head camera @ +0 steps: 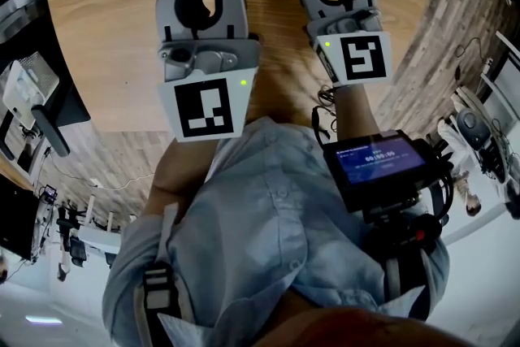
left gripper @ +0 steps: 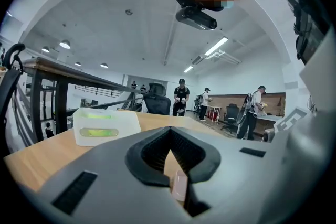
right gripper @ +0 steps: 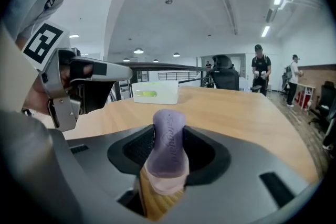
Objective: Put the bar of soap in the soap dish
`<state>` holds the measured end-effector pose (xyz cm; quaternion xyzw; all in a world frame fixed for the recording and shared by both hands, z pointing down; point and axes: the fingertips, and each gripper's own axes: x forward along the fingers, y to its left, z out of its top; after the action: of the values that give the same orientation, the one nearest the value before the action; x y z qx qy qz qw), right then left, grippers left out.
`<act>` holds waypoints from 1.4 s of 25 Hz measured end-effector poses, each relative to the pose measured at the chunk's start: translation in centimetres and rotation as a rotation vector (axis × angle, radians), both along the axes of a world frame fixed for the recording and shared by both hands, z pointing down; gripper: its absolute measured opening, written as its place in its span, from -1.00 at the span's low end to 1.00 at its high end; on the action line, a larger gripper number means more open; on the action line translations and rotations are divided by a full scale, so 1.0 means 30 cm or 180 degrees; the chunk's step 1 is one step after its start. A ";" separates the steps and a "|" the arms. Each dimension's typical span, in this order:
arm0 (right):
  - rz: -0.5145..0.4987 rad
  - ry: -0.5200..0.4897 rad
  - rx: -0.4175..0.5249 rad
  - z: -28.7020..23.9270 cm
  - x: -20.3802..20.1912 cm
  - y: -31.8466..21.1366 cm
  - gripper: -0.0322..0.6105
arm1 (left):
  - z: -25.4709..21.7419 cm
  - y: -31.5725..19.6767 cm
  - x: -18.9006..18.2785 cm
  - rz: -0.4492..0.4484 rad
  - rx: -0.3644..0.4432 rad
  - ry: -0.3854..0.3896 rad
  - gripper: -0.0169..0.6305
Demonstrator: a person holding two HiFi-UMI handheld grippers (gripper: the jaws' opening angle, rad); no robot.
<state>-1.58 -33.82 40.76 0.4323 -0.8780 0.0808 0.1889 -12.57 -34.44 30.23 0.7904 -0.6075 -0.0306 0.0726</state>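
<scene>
While right fingers (right gripper: 212,157) pinch the soap (right gripper: 169,139), left fingers (left gripper: 149,157) closed, open tabletop (right gripper: 247,113) before dish (right gripper: 155,92).

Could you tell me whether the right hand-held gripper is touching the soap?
Touching. The right gripper view shows the soap pinched by the right hand-held gripper, with both jaws pressed against its sides.

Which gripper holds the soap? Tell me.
The right gripper: its jaws clamp the purple soap. The left gripper has its jaws shut on nothing.
</scene>
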 end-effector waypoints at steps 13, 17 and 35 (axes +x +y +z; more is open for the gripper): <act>-0.0184 0.0598 0.0192 0.001 -0.041 0.003 -0.32 | -0.026 0.019 -0.027 -0.0097 0.0113 0.0072 -0.93; -0.0181 0.0640 0.0023 0.035 -0.043 0.012 -0.34 | -0.021 0.025 -0.029 -0.0108 0.0079 0.0063 -0.93; 0.0000 -0.0248 0.0030 -0.055 -0.051 -0.015 -0.41 | 0.032 0.004 -0.036 -0.0095 0.0032 0.0061 -0.93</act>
<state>-3.11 -34.28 39.10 0.4296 -0.8851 0.0935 0.1525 -13.63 -34.32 31.19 0.7813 -0.6183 -0.0424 0.0740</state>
